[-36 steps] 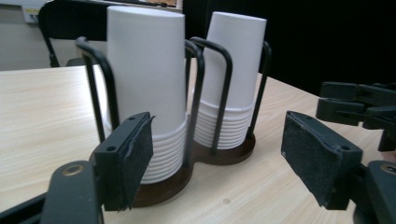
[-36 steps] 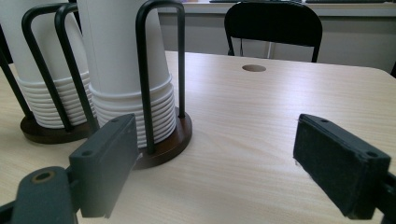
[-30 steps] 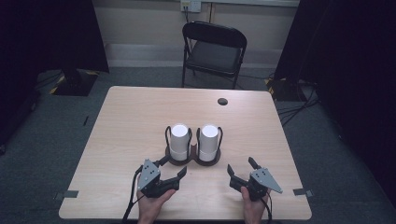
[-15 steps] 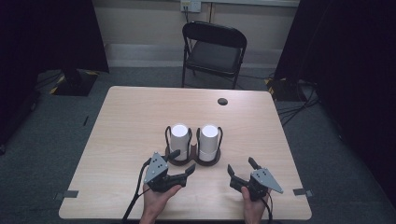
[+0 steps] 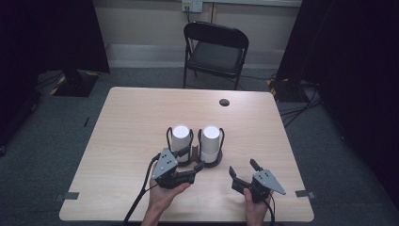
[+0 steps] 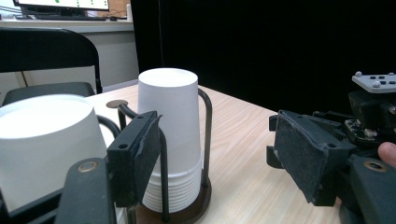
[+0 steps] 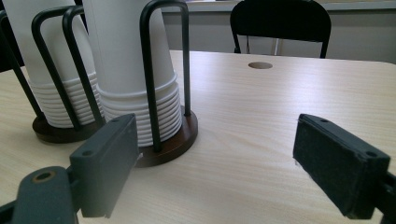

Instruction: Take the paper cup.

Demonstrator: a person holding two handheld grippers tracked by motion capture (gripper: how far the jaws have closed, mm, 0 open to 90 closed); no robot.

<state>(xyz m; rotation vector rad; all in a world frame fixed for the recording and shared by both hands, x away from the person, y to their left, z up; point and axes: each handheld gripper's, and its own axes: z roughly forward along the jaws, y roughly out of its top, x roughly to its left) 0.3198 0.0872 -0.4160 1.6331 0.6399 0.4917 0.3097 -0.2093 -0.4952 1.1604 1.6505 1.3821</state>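
High view: left gripper (image 5: 193, 160) jaws spread, at 6 o'clock of left cup stack (image 5: 181, 141).
Right gripper (image 5: 242, 173): jaws apart, empty.
Risk: jaw snags wire holder (image 5: 211, 162), tipping the stacks.

No lettering, label, brand or number can be read anywhere. The monitor (image 6: 60, 3) behind the chair (image 6: 44, 51) in the left gripper view shows small green marks, too blurred to make out as text.
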